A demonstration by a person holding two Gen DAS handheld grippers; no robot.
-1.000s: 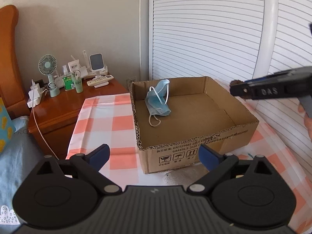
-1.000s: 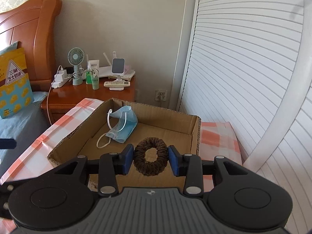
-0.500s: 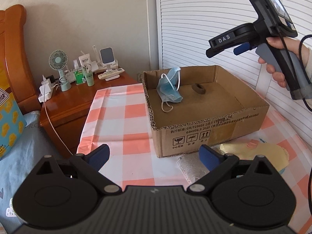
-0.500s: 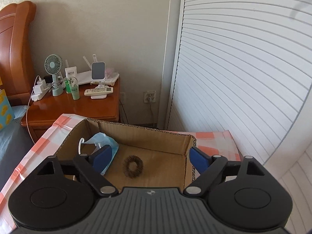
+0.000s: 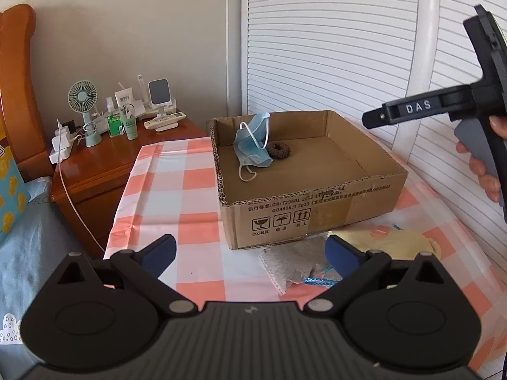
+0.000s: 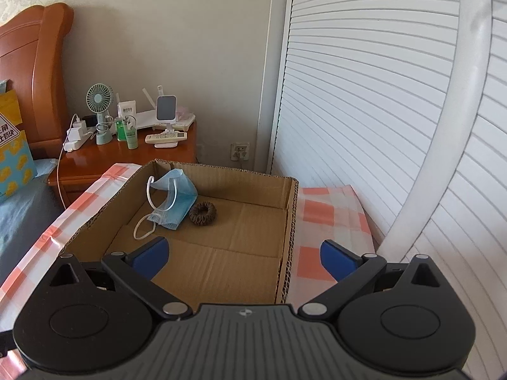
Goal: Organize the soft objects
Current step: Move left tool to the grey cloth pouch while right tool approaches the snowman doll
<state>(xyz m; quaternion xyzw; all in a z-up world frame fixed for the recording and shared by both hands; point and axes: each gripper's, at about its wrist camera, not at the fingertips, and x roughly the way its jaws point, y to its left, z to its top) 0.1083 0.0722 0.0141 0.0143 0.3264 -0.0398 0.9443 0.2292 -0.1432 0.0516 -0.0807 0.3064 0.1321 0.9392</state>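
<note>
Scrunchie of brown fabric (image 6: 202,213) lies in the open cardboard box (image 6: 286,196), so the emptied, opening right hand-held gripper (image 6: 242,258) should clear the rim while the wide-open, empty left hand-held gripper (image 5: 250,255) goes for the grey woven cloth (image 5: 294,261) lying on the desk (image 5: 177,190).

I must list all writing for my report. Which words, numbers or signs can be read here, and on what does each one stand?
"DAS": on the right claw, side of its arm.
"GB/T29601" and "GB4806.9 2023": printed on the cardboard box, front wall.
Three handling symbols beneath, captions too small.
Yellow bag: a warning triangle and large characters, cut off.
Nightstand bottles: labels blurred.
</note>
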